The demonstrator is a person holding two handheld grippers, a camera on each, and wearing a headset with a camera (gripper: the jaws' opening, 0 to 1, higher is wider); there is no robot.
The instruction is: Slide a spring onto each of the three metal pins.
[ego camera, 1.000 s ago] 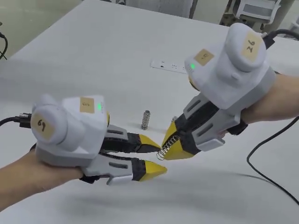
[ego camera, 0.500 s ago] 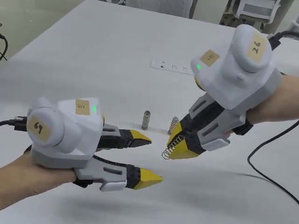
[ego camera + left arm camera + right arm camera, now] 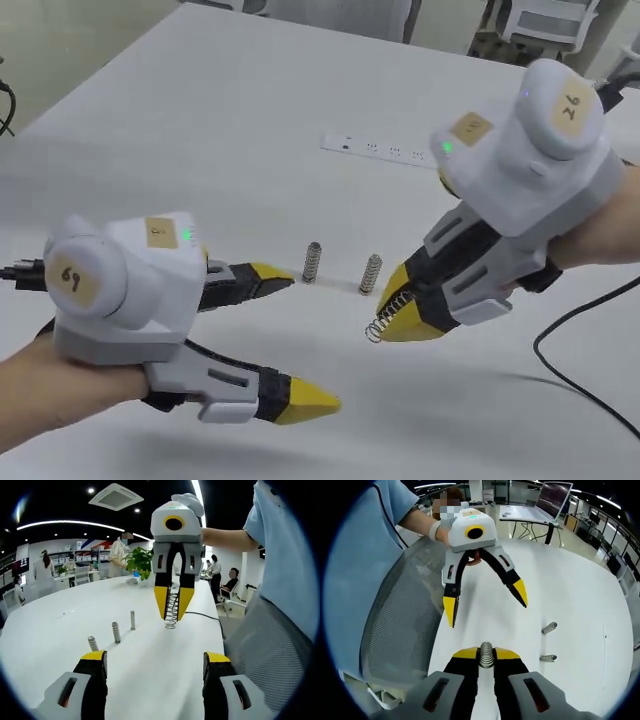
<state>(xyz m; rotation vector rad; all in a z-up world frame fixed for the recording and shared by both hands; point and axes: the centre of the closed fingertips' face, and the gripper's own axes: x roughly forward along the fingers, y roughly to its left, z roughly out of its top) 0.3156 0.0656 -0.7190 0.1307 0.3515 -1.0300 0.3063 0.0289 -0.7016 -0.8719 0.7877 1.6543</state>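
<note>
Your right gripper [image 3: 403,312] is clamped on a small coiled steel spring [image 3: 381,324] above the white table [image 3: 200,120], lower end free for the bare metal pin [image 3: 132,620]; your left gripper [image 3: 308,340] stands wide apart, giving room.

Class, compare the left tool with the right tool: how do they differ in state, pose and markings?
The left tool is wide open and holds nothing; the right tool is shut on a spring. The left tool lies nearly level; the right tool slants steeply down. The left is labelled 69, the right 26. Both have white bodies and yellow-tipped jaws.
</note>
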